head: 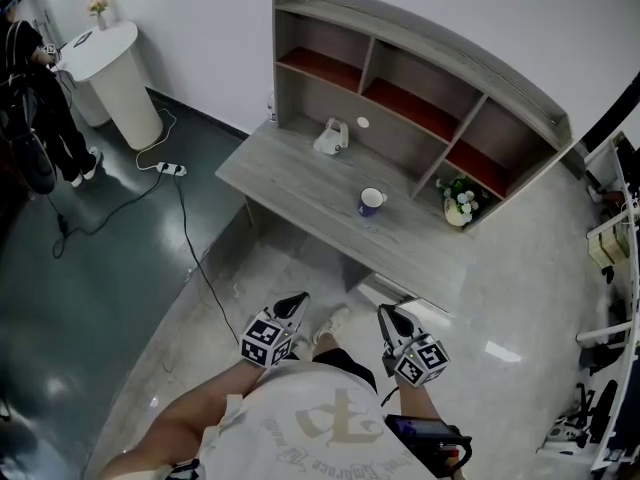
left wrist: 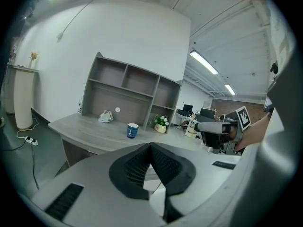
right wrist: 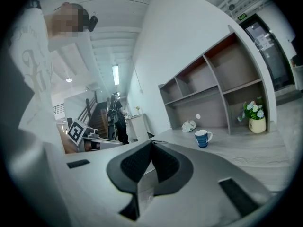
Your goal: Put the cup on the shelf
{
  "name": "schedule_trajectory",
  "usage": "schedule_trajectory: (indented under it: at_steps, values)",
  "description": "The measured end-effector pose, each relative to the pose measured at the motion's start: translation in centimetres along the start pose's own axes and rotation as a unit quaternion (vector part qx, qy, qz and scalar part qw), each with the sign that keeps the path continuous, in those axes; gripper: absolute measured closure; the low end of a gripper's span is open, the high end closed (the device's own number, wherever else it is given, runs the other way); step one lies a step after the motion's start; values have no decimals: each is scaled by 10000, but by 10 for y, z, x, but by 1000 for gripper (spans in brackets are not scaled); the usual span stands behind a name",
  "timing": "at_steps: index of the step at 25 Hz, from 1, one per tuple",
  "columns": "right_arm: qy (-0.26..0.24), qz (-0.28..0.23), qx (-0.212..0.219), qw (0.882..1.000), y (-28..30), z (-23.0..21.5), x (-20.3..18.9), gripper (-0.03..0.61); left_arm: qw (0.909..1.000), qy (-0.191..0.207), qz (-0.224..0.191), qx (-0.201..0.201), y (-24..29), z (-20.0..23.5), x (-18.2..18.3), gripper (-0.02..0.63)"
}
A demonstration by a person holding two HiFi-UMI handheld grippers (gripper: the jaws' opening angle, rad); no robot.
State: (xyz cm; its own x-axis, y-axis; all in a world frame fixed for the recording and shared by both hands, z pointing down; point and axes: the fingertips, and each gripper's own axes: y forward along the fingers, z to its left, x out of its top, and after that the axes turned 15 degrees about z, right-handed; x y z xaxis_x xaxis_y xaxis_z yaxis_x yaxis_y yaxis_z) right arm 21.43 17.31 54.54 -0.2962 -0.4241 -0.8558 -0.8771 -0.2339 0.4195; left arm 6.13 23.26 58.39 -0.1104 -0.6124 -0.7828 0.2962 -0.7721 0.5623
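The shelf (head: 420,78) stands at the far edge of the tabletop (head: 300,183), and its openings look low. I judge that a cup carried in too high would strike a board or divider, and one let go near a front lip could tip back out. Both tools are closed and empty. The left hand-held gripper (head: 299,299) and the right hand-held gripper (head: 386,312) hang near my body, well apart from the tabletop, each with its pads meeting at the tip. If I reach without opening one first, I would shove the cup instead of grasping it. The cup (head: 371,202) sits upright in the middle of the tabletop, handle toward the right. A pinch on the rim alone could let it swing or slip. The flower pot (head: 460,206) just right of it, under the right-hand opening, could be knocked by a wide swing. My shirt hides my forearms in the head view. I cannot tell whether the cup holds anything, and the small white object (head: 331,138) at the far left is too small to identify.
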Motion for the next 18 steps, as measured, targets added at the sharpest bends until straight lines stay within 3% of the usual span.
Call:
schedule_trajectory:
  at_steps: [18]
  values:
    - [45,41,40,10000,29,-2,17,575,10000,-34,17,56,0,26,11,612]
